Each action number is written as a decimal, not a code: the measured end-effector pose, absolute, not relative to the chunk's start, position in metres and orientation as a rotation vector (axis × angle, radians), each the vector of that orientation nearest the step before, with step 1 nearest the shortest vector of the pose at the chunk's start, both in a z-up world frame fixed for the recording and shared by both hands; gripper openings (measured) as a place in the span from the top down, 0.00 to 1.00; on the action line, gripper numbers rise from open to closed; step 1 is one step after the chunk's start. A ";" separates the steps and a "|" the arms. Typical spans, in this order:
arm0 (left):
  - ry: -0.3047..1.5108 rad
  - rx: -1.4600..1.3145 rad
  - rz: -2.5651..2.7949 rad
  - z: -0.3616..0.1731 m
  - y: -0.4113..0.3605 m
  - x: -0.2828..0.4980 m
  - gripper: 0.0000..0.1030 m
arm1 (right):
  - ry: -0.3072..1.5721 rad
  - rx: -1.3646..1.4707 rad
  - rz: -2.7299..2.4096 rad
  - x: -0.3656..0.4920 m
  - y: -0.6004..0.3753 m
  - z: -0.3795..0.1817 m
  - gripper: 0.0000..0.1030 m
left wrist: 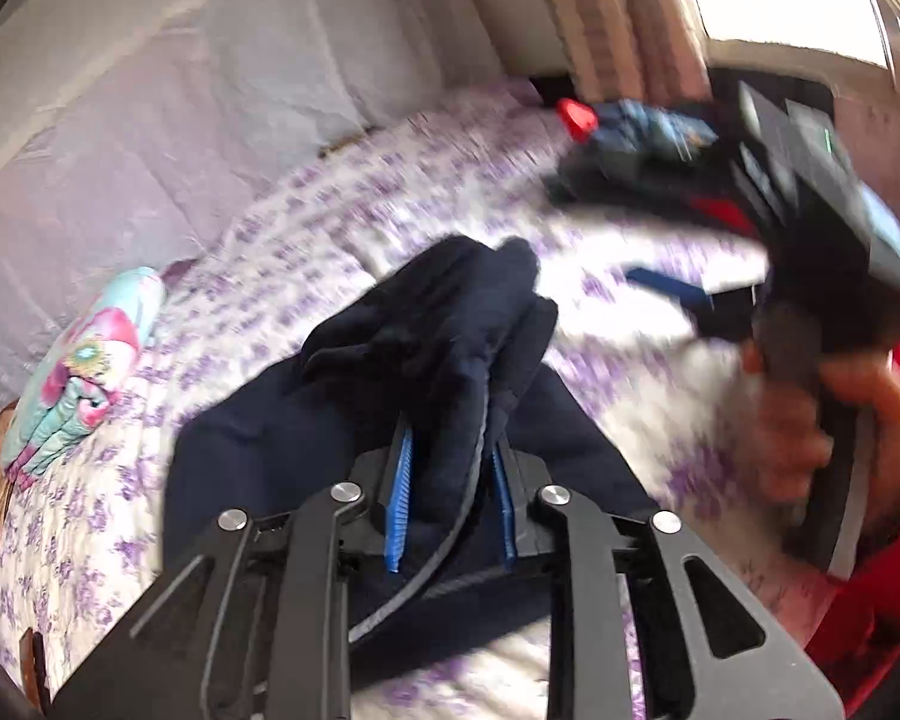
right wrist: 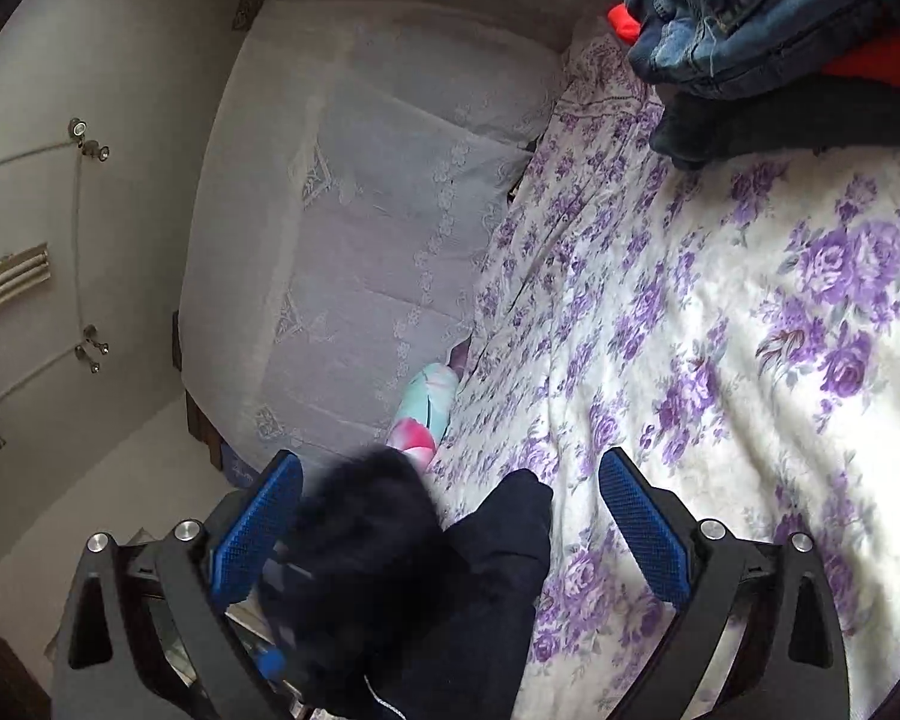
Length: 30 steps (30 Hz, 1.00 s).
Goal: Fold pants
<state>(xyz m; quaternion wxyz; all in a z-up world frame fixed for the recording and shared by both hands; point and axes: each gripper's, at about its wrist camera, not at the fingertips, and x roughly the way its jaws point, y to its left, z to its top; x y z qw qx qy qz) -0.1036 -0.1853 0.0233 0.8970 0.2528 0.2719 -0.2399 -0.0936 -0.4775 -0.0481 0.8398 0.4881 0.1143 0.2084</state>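
Observation:
Dark navy pants (left wrist: pixel 438 324) lie on the floral bedsheet (left wrist: pixel 330 210), and a bunch of them rises between the blue pads (left wrist: pixel 399 498) of my left gripper (left wrist: pixel 450 438), which is shut on the cloth. In the right wrist view my right gripper (right wrist: pixel 450 498) stands wide open. The pants (right wrist: pixel 486 588) lie between its fingers, and neither pad (right wrist: pixel 648 528) presses on them. A blurred dark lump of the cloth sits close to its left pad. In the left wrist view the right gripper's blue pad (left wrist: pixel 666 288) shows blurred at the right, held by a hand (left wrist: pixel 792 420) in a red sleeve.
A pile of jeans and other clothes (right wrist: pixel 744 12) sits at the far end of the bed. A teal and pink flowered cushion (right wrist: pixel 429 402) lies against the white lace-covered headboard (right wrist: pixel 360 240). Purple-flowered sheet (right wrist: pixel 750 330) spreads to the right of the pants.

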 end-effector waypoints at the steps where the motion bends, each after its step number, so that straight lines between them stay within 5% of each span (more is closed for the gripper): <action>1: 0.574 0.555 -0.485 0.007 -0.188 -0.109 0.74 | 0.238 1.026 0.436 -0.094 -0.479 -0.048 0.04; 2: 0.545 0.559 -0.457 0.002 -0.184 -0.116 0.63 | 0.239 1.024 0.438 -0.096 -0.480 -0.048 0.04; 3: 0.521 0.547 -0.429 0.003 -0.176 -0.122 0.37 | 0.244 1.019 0.433 -0.095 -0.479 -0.048 0.03; 5: 0.477 0.460 -0.421 0.019 -0.149 -0.128 0.10 | 0.262 0.988 0.417 -0.092 -0.474 -0.046 0.03; 13: 0.493 0.115 -0.303 0.071 -0.071 -0.089 0.08 | 0.300 0.800 0.376 -0.094 -0.448 -0.031 0.03; 18: 0.716 0.183 -0.241 -0.010 -0.083 -0.055 0.04 | 0.543 0.703 0.294 -0.068 -0.428 -0.039 0.03; 21: 0.728 0.108 -0.270 -0.007 -0.068 -0.059 0.04 | 0.702 0.515 0.234 -0.053 -0.402 -0.037 0.03; 30: 0.605 0.093 -0.203 0.024 -0.029 -0.073 0.04 | 0.491 0.259 0.255 -0.083 -0.377 0.040 0.03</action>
